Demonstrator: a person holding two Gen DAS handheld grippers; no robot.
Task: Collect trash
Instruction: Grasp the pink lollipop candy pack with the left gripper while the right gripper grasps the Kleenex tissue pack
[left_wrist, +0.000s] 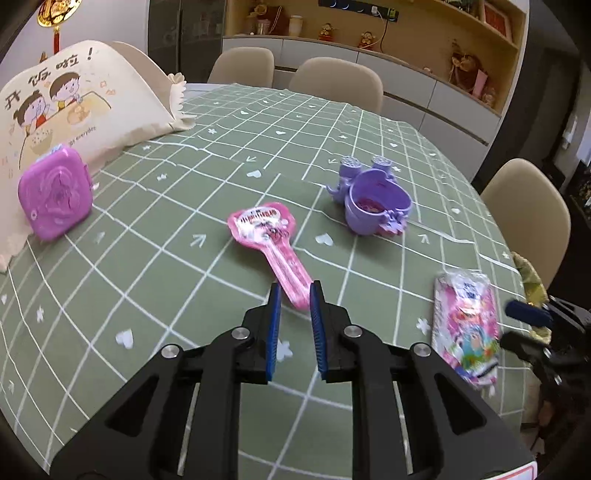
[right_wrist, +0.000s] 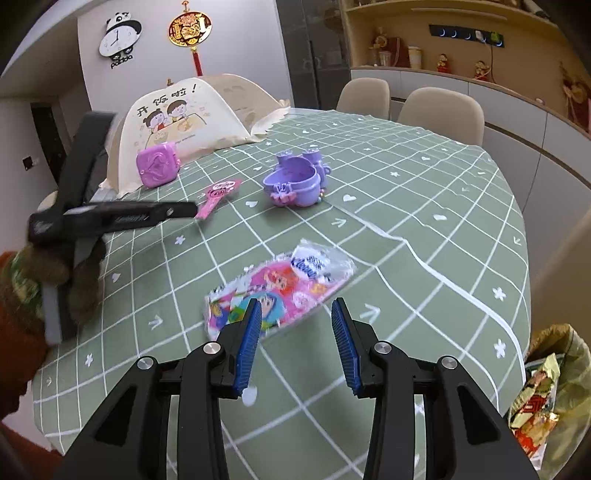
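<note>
Surface (right_wrist: 424, 206) with green checked cloth carries everything. Biggest item, cream food cover (right_wrist: 192, 110), sits far ahead-left of both jaws, not trash. Trash bag (right_wrist: 554, 373) hangs off the surface edge, right of and level with the right jaws, already holding wrappers.

Purple toy cup set (left_wrist: 373, 199) is well ahead and slightly right of the left jaws; pink square case (left_wrist: 55, 192) far ahead-left, touching the food cover. Likely toys, leave.

Flat cartoon wrapper (right_wrist: 280, 291) lies just ahead of the right gripper (right_wrist: 297, 314); jaws wide open, nothing held. Its long axis runs from near-left to far-right across the jaw line, near corner behind the left finger, mostly left of the gap. Right hand is plainly nearer; needs a small shift left and down to pinch an edge.

Pink spoon-shaped packet (left_wrist: 266, 240) lies dead ahead of the left gripper (left_wrist: 295, 295); jaws part open, straddling the handle tip, not yet clamped as far as I can tell. Long axis points away and left, wide head farthest out. Left hand owns this one.

Thin plastic flat on cloth: pinch may slip or snag the cloth.
</note>
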